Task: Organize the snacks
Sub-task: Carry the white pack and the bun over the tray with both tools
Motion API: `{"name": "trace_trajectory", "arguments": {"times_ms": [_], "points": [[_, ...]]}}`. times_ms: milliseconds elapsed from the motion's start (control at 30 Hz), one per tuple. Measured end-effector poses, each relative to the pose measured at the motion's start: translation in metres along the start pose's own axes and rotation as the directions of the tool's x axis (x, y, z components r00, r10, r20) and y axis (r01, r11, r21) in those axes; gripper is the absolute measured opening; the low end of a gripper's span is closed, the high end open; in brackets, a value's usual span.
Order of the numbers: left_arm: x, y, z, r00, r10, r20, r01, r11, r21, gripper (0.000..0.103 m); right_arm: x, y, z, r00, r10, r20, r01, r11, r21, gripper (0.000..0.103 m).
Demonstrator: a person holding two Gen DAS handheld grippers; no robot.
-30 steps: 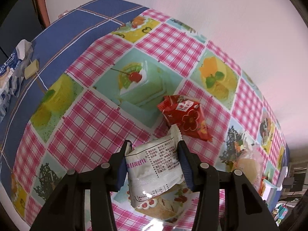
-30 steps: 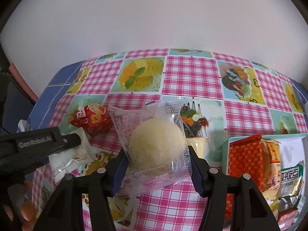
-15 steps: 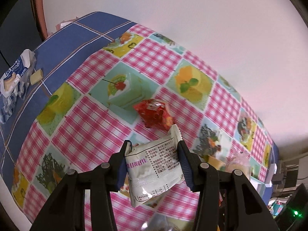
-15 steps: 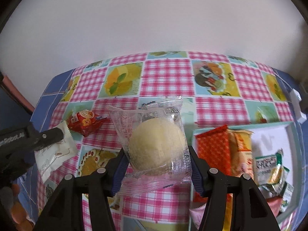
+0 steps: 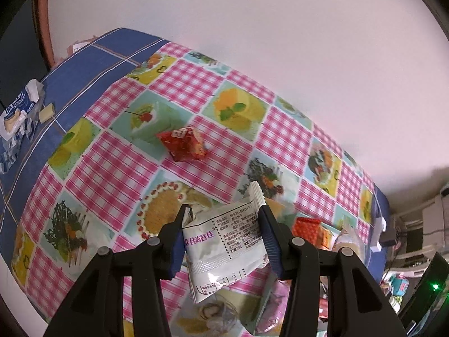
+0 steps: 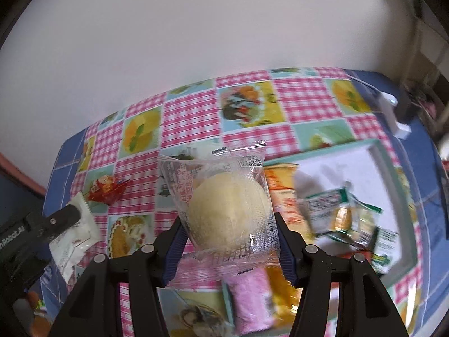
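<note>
My left gripper [image 5: 223, 219] is shut on a white snack packet [image 5: 227, 248] with printed text, held above the table; it also shows at the left of the right wrist view [image 6: 73, 234]. My right gripper [image 6: 228, 230] is shut on a clear-wrapped pale round bun [image 6: 227, 213], held above the left edge of a teal-rimmed white tray [image 6: 393, 174]. The tray holds several snack packets, among them a green-and-white one [image 6: 336, 210]. A red snack packet [image 5: 183, 144] lies alone on the checked tablecloth and shows in the right wrist view too [image 6: 108, 189].
A pink packet [image 6: 249, 297] lies in the tray's near corner. A blue-and-white pack [image 5: 18, 112] sits on the blue cloth at far left. A white wall runs behind the table. A white box [image 6: 393, 115] stands at the table's right end.
Both grippers have moved up and to the right with their packets. The tray has come further into the right wrist view. The red packet has fallen back to the left.
</note>
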State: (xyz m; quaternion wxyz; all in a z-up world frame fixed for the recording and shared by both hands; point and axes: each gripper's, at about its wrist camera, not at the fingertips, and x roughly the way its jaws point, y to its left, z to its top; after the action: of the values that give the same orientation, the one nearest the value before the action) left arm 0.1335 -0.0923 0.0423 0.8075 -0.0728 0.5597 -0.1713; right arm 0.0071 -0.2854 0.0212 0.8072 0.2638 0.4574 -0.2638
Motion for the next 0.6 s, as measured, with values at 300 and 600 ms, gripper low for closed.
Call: {"name": "trace_trajectory", "arguments": {"times_ms": [300, 600], "points": [[-0.001, -0.05, -0.043, 0.999, -0.033, -0.041, 0.038, 0.992, 0.124, 0.05, -0.015, -0.078, -0.018, 0.998, -0.065, -0.027, 0.068, 0.986, 0.153, 0.061], [0.022, -0.108, -0.083, 0.989, -0.074, -0.127, 0.104, 0.963, 0.25, 0.05, -0.015, -0.15, -0.02, 0.989, -0.133, -0.069, 0.148, 0.943, 0.298, 0.061]]}}
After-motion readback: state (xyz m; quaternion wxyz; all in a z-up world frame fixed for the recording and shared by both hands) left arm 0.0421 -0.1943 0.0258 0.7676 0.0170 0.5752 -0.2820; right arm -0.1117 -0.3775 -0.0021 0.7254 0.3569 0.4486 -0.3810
